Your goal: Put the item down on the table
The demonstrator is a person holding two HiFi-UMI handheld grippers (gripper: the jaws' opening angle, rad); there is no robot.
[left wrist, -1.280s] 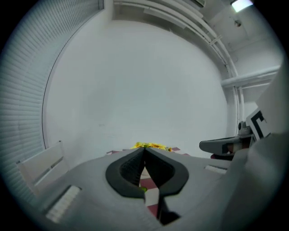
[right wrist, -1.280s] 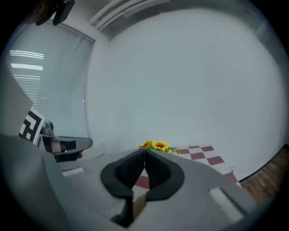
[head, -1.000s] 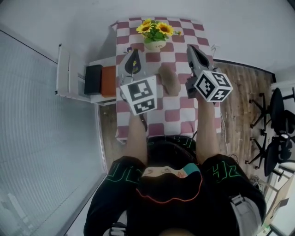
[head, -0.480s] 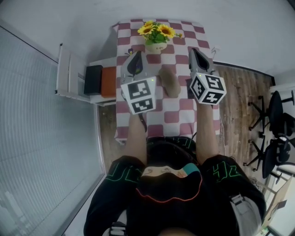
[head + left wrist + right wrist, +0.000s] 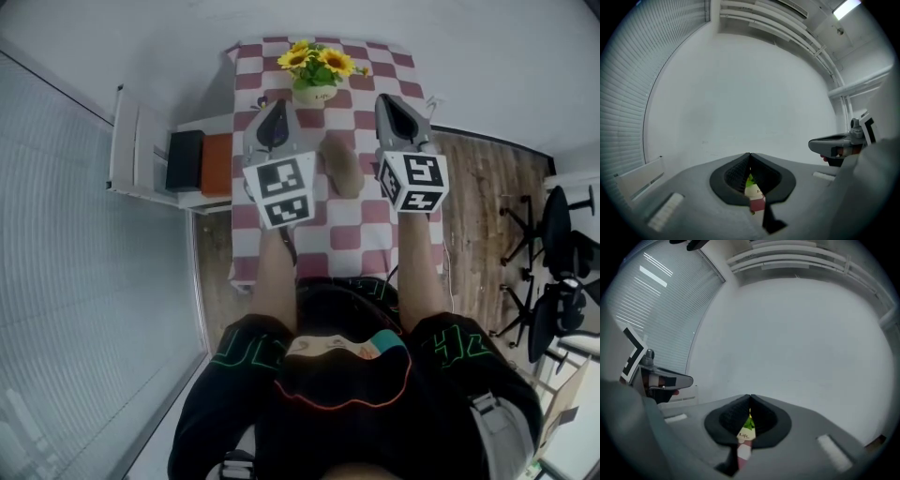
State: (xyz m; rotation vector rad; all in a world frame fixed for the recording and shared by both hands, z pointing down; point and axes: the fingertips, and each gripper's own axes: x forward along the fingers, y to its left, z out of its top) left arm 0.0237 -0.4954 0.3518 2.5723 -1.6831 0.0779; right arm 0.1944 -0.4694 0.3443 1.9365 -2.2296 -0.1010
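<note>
In the head view a brown, lumpy item (image 5: 342,165) lies on the red-and-white checked table (image 5: 375,230), between my two grippers and apart from both. My left gripper (image 5: 275,107) hovers just left of it, jaws shut with nothing in them. My right gripper (image 5: 387,100) hovers just right of it, also shut and empty. In the left gripper view the jaws (image 5: 749,155) meet at their tips; the right gripper (image 5: 834,145) shows at the right edge. In the right gripper view the jaws (image 5: 750,398) are pressed together too, and the left gripper (image 5: 665,379) shows at the left.
A white pot of sunflowers (image 5: 316,67) stands at the table's far end, between the gripper tips. A low white shelf (image 5: 150,155) with a black box and an orange box sits left of the table. Office chairs (image 5: 562,253) stand on the wooden floor at right.
My right gripper has drifted a little to the left, toward the item. The left gripper has barely moved. The brown item lies where it was.
</note>
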